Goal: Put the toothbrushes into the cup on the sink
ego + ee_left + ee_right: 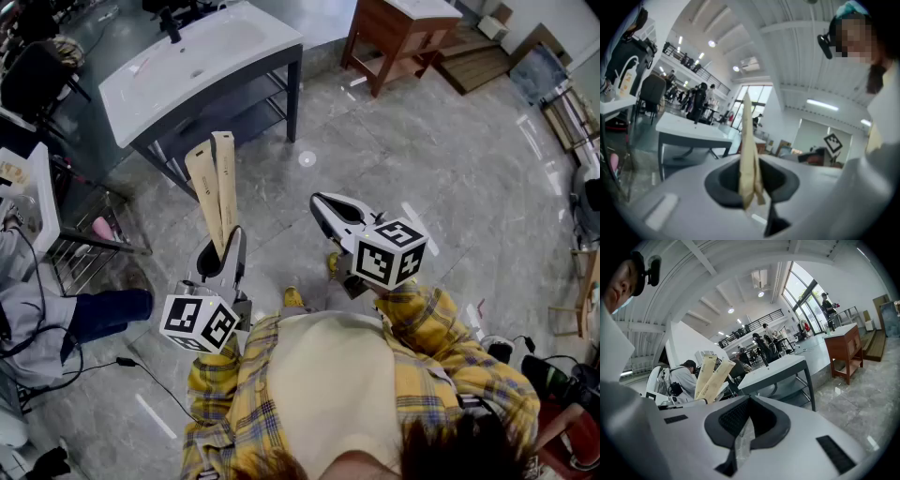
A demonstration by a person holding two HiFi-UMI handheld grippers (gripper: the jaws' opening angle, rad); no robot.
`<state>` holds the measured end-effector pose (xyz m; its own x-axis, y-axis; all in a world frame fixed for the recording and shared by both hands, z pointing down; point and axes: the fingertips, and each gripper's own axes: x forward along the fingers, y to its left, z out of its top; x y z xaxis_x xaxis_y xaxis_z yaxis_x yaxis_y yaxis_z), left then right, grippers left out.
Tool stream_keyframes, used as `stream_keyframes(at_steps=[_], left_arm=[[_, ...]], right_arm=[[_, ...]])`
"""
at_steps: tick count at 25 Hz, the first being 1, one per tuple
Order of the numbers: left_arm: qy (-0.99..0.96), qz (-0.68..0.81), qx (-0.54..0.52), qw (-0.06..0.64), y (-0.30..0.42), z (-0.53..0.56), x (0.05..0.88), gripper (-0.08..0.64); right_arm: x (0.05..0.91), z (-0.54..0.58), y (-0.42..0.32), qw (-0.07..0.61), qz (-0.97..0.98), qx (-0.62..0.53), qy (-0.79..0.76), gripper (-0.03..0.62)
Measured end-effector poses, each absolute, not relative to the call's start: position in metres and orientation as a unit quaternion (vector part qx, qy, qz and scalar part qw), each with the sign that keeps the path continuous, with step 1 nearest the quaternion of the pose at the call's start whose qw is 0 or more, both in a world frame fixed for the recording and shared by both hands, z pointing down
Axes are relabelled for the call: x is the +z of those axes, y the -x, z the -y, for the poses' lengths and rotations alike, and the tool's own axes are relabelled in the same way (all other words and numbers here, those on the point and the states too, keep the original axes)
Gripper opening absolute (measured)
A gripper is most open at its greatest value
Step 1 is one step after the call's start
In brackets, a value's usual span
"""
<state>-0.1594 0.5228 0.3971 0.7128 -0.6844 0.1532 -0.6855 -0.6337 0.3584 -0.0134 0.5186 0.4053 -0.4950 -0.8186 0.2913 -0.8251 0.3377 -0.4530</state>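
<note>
- In the left gripper point(228, 246), two tan paper toothbrush packs point(214, 183) are clamped by their bottom ends. The jaws are squeezed onto them, which is easy to see in the left gripper view, where the packs point(747, 150) come straight up out of the jaw gap point(752, 183).
- Out past the jaw tips the two packs splay apart a bit into a narrow V. They touch low down near the pads and are separate at the top.
- Beside it, the right gripper point(323, 208) has its jaws pressed together and nothing sticks out of them. Its own view shows the pads point(749, 420) meeting.
- From the right gripper's view, both packs point(710, 378) show up off to its left, just beside it.
- Ahead of both grippers, well apart from them, is one white sink point(202, 56) on a dark frame. The packs are nowhere near it, they're up in the air over the grey tiled floor point(450, 159).
- Further ahead and to the right of the right gripper there's one wooden vanity point(403, 42).
- So the count is two grippers, two packs, one white sink and one wooden vanity.
</note>
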Motion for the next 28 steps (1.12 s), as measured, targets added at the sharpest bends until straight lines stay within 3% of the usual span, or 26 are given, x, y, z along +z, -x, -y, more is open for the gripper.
stream_keyframes(at_steps=[16, 28], left_arm=[[-0.899, 0.335, -0.058, 0.277, 0.171, -0.519, 0.407, 0.067], [-0.893, 0.342, -0.075, 0.285, 0.147, -0.48, 0.393, 0.067]], right_arm=[[0.4, -0.523, 0.03, -0.007, 0.823, 0.279, -0.494, 0.014], [0.405, -0.464, 0.017, -0.013, 0.833, 0.294, -0.468, 0.014]])
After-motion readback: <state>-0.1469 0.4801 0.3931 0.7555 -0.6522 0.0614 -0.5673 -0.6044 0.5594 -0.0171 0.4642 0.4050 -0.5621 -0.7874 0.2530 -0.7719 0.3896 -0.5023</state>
